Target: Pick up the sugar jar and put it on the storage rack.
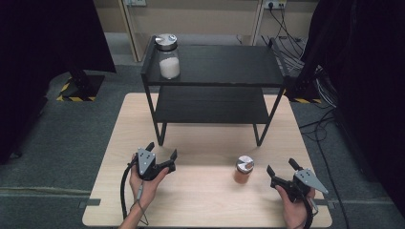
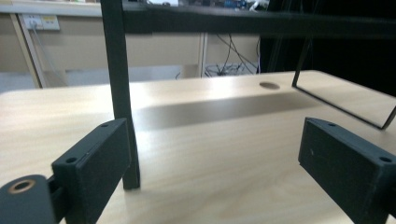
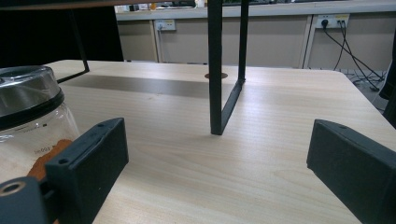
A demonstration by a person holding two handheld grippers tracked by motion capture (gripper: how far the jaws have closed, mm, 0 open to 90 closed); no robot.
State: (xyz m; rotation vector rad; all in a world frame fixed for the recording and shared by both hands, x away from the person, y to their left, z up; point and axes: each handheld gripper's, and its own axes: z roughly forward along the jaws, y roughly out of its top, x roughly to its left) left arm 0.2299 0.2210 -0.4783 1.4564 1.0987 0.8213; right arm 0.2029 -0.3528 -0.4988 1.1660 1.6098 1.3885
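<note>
On the pale wooden table (image 1: pixel 205 195), a small jar of orange powder (image 1: pixel 243 170) stands upright in front of the black two-level shelf (image 1: pixel 215 67). The right gripper (image 1: pixel 283 168) rests near it, jaws wide apart and empty, and the left gripper (image 1: pixel 161 151) is farther away, also open and empty. A bigger jar of white powder (image 1: pixel 168 56) stands on the left corner of the top shelf.

- Two jars: one with white contents (image 1: pixel 168 56) on the rack's top shelf at about 11 o'clock, one with orange contents (image 1: pixel 243 170) on the table at about 5 o'clock.
- One black two-shelf rack (image 1: pixel 215 86).
- One wooden table (image 1: pixel 200 200).
- Two handheld grippers: left gripper (image 1: pixel 162 151), right gripper (image 1: pixel 280 167).
</note>
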